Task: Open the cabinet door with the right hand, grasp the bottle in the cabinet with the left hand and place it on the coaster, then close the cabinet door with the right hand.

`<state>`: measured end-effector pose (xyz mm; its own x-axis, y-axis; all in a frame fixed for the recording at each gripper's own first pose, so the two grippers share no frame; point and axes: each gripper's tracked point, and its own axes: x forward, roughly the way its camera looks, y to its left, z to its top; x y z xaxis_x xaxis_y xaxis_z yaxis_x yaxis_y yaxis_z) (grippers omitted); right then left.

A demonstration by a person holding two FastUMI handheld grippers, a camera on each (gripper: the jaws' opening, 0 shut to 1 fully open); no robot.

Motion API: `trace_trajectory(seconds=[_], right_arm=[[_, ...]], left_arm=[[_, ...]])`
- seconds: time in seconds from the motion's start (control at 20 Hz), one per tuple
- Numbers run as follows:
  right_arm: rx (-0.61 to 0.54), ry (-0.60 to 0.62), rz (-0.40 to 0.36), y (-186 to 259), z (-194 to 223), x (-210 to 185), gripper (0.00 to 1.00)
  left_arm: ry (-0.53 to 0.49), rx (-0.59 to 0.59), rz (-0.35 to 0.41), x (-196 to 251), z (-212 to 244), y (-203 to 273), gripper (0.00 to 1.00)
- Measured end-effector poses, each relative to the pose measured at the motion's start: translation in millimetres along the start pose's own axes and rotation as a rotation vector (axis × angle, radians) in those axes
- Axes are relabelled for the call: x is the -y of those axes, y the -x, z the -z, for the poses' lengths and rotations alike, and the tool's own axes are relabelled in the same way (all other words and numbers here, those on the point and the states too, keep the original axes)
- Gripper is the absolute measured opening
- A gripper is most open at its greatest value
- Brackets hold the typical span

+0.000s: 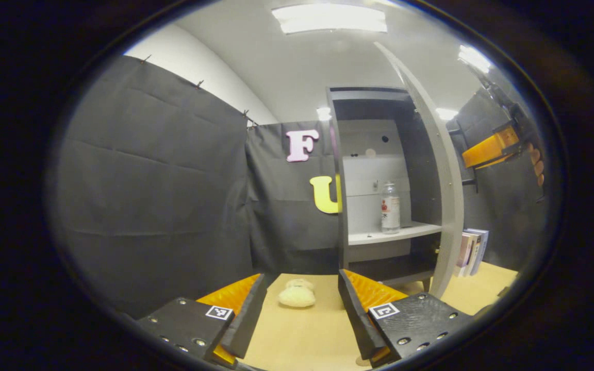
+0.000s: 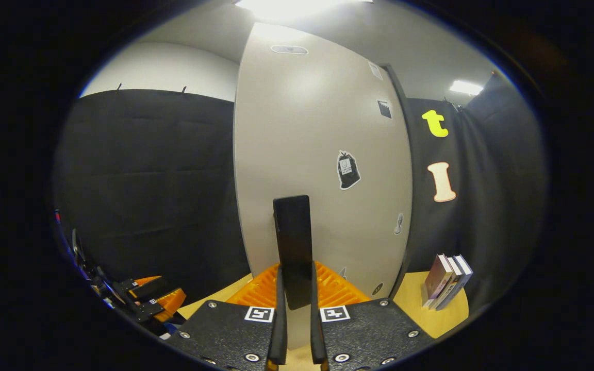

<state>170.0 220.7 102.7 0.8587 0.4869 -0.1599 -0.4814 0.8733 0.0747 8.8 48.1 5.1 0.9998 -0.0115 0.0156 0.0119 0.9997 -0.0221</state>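
On the cabinet (image 1: 374, 170) shelf (image 1: 395, 233) stood the bottle (image 1: 390, 207), upright, clear with a pale cap and a label round its middle, just at the front of the shelf and with nothing touching it. The door (image 1: 444, 175) hung swung out to the right of the opening, seen nearly edge-on in the left gripper view. Low in that same view the left gripper (image 1: 302, 314) sat with its fingers spread wide, gripping nothing, well short of the cabinet, over the tan table (image 1: 302, 340). Between those fingers, farther along the table, lay a small cream fluffy thing (image 1: 297, 296); what it was I could not tell. Off to the far right a hand (image 1: 538, 166) held the other gripper up beside the door.

Over in the right gripper view, the right gripper (image 2: 295, 304) had its fingers drawn narrow around the dark handle (image 2: 293, 247) on the door's (image 2: 323, 154) pale outer face, pinching it from both sides. Stickers (image 2: 348, 170) dotted that face. Books (image 2: 446, 281) leaned together on the table (image 2: 436, 314) to the right of the door, against the black cloth. Down at lower left of that view the left gripper (image 2: 150, 299) showed small and far off, its fingers apart.
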Motion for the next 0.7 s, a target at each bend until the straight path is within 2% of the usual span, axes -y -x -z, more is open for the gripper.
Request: trace_trajectory(seconds=[0.35,0.7], right_arm=[[0.025,-0.007,0.029,32,2,21,0.17],[0.026,-0.019,0.051,46,11,42,0.17]], left_arm=[[0.021,-0.002,0.083,54,-3,-7,0.80],[0.006,-0.005,0.123,86,-2,-7,0.80]])
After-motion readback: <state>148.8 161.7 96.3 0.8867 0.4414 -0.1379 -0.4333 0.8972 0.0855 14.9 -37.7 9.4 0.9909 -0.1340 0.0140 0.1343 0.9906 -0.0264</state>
